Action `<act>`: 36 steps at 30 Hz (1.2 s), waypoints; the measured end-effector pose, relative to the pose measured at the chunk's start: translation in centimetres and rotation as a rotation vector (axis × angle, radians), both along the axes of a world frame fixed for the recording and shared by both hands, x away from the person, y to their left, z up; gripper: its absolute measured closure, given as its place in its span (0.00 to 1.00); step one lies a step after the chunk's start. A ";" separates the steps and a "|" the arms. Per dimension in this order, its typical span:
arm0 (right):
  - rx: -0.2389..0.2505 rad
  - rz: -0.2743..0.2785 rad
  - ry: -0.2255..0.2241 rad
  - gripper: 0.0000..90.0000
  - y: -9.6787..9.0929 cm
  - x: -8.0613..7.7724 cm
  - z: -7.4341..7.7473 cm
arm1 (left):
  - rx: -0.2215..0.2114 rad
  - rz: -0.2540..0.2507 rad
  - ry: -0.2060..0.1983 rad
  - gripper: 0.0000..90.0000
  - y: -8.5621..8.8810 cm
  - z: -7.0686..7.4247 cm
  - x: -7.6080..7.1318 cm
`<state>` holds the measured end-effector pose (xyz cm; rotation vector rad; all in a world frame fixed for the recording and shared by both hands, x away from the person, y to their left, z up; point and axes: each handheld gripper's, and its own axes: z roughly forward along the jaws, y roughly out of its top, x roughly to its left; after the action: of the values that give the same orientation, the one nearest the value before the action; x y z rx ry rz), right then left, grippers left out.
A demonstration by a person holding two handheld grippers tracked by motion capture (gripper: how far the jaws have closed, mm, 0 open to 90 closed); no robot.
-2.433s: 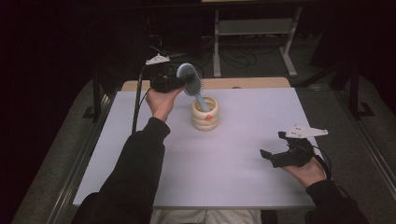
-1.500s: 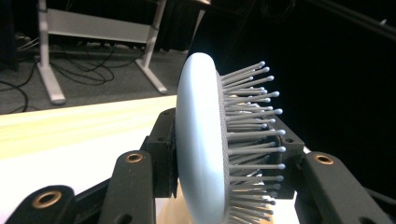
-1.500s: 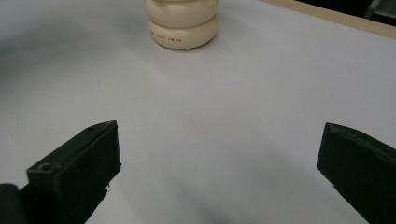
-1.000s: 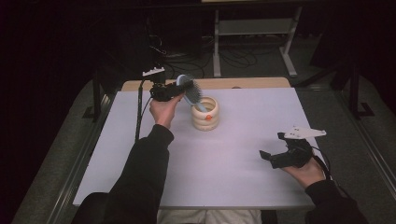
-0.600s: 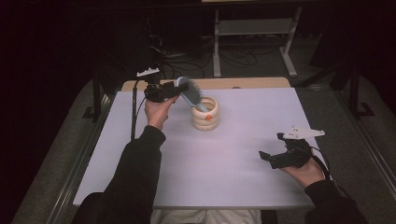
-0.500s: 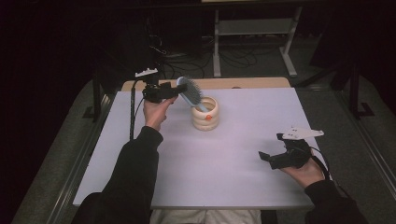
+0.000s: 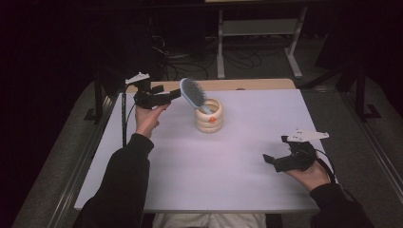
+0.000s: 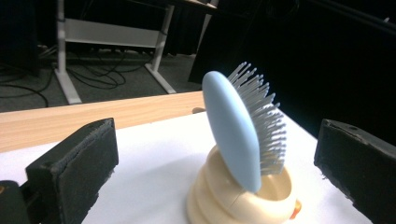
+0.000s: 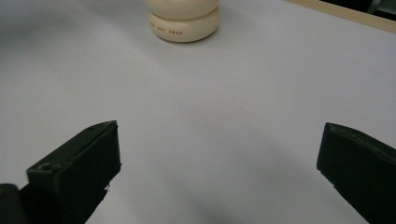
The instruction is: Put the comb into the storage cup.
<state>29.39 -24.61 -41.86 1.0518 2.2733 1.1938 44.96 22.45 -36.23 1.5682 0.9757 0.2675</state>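
A light blue hairbrush (image 7: 192, 93) stands with its handle down in a cream ribbed cup (image 7: 209, 116) at the back middle of the white table; its head leans left. In the left gripper view the hairbrush (image 8: 238, 130) rises from the cup (image 8: 243, 198) between and beyond the jaws. My left gripper (image 7: 173, 94) sits just left of the brush head; its jaws have just been opening, stand wide and touch nothing. My right gripper (image 7: 271, 160) rests open at the right front of the table, and its view shows the cup's base (image 9: 183, 21) far off.
A wooden board (image 7: 237, 84) borders the white table (image 7: 214, 175) at the back. Behind it stand a white metal frame (image 7: 256, 28) and loose cables on the dark floor. Metal rails run along both table sides.
My left gripper has let go of the hairbrush and drawn back to the left; the brush stays leaning in the cup. The right hand has not moved.
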 end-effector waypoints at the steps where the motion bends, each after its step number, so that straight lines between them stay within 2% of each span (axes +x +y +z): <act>1: -0.001 0.001 0.000 0.00 0.0 0.0 0.0 | 0.005 -0.007 -0.005 0.00 0.3 -0.1 -0.1; 5: 0.002 0.002 -0.003 0.00 0.0 -0.1 0.1 | 0.021 -0.013 -0.021 0.00 1.5 -0.5 -0.5; 8: 0.004 0.001 -0.001 0.00 -0.1 0.0 0.0 | 0.003 -0.001 -0.022 0.00 2.5 -0.9 -0.7; 10: 0.005 0.004 -0.002 0.00 0.0 -0.1 0.0 | 0.007 -0.004 -0.021 0.00 3.1 -1.1 -0.8; 13: 0.005 0.005 -0.009 0.00 -0.1 -0.2 0.1 | 0.052 -0.003 -0.029 0.00 3.9 -1.3 -1.2; 15: 0.007 0.001 -0.008 0.00 -0.2 -0.1 0.1 | 0.066 -0.003 -0.037 0.00 4.4 -1.4 -1.6; 21: 0.011 0.008 0.001 0.00 -0.2 -0.2 0.0 | 0.056 0.003 -0.048 0.00 6.0 -1.8 -2.5; 33: 0.004 0.007 0.006 0.00 -0.1 -0.1 -0.1 | 0.088 -0.013 -0.060 0.00 7.1 -2.8 -3.9; 36: 0.012 0.013 0.009 0.00 -0.1 -0.2 -0.1 | 0.079 -0.005 -0.062 0.00 7.6 -3.0 -4.3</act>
<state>29.21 -24.68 -41.93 1.0498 2.2861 1.2113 40.65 30.08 -39.27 1.6251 0.9225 0.3524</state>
